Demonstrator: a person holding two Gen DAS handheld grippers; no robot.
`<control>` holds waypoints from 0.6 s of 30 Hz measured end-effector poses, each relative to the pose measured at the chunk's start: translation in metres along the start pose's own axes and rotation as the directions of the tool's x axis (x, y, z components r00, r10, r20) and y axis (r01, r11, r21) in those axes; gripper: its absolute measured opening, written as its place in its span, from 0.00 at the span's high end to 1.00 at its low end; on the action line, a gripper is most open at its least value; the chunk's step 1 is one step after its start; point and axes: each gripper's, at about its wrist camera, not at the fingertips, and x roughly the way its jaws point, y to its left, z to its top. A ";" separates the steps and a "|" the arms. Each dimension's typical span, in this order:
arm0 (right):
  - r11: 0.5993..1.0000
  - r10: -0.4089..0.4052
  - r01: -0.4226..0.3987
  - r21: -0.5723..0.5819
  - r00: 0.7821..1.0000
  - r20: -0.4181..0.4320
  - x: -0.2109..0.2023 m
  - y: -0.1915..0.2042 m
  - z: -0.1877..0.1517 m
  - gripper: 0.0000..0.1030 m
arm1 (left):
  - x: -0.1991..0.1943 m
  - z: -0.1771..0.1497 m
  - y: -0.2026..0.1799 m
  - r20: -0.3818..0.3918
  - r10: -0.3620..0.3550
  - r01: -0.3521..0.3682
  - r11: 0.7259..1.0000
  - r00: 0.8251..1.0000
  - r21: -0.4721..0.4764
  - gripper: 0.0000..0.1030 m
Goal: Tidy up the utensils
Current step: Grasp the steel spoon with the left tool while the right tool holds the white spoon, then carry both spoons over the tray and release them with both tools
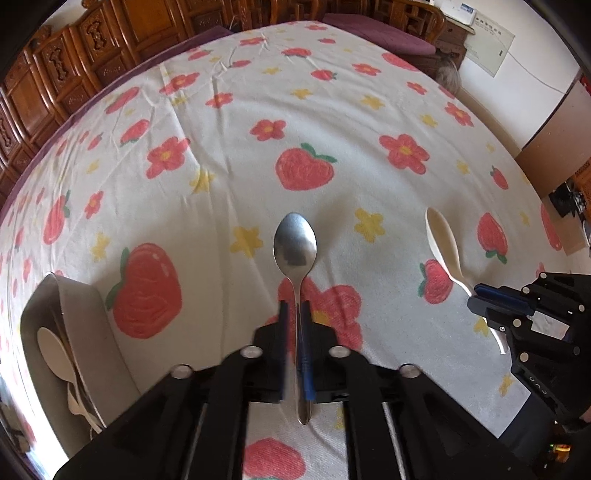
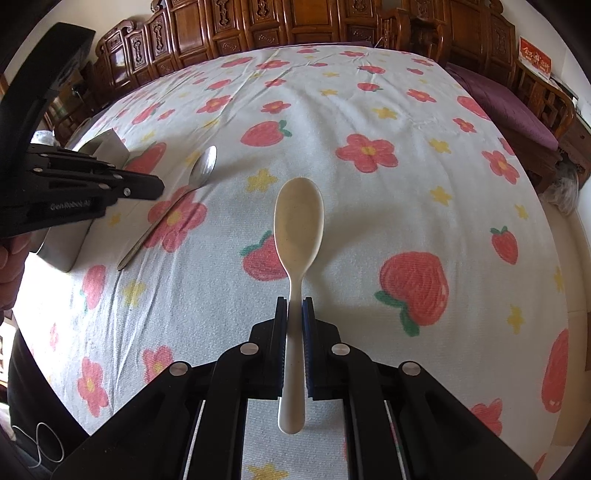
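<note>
with each gripper clamped low on its handle, the metal spoon (image 1: 295, 247) or cream spoon (image 2: 298, 229) could pivot and slip before reaching the holder (image 1: 79, 332).

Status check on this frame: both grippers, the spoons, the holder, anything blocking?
Left gripper shut on metal spoon. Right gripper shut on cream plastic spoon. Grey utensil holder at left already holds cream utensils. Nothing blocking.

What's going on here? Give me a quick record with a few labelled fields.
left gripper: shut on metal spoon, gripping its handle
right gripper: shut on cream plastic spoon, gripping its handle
grey container: on the left, already holding pale utensils
surface: strawberry-and-flower tablecloth
background: carved wooden furniture
</note>
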 end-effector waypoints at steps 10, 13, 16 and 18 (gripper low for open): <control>1.000 0.007 -0.007 -0.001 1.000 0.000 0.000 -0.001 0.001 0.91 | 0.013 0.003 0.002 -0.040 -0.011 0.010 1.000 0.999 -0.024 0.98; 1.000 0.006 -0.006 0.000 1.000 0.000 0.000 -0.001 0.001 0.91 | 0.011 0.003 -0.001 -0.043 0.000 0.000 1.000 0.999 -0.004 0.99; 1.000 0.005 -0.005 -0.004 1.000 0.000 0.000 0.000 0.000 0.91 | 0.007 0.000 0.002 -0.045 -0.014 0.013 1.000 0.999 -0.026 1.00; 1.000 0.004 -0.004 -0.007 1.000 0.001 0.000 0.001 0.000 0.91 | 0.003 -0.005 0.004 -0.032 -0.014 0.013 1.000 0.999 -0.027 1.00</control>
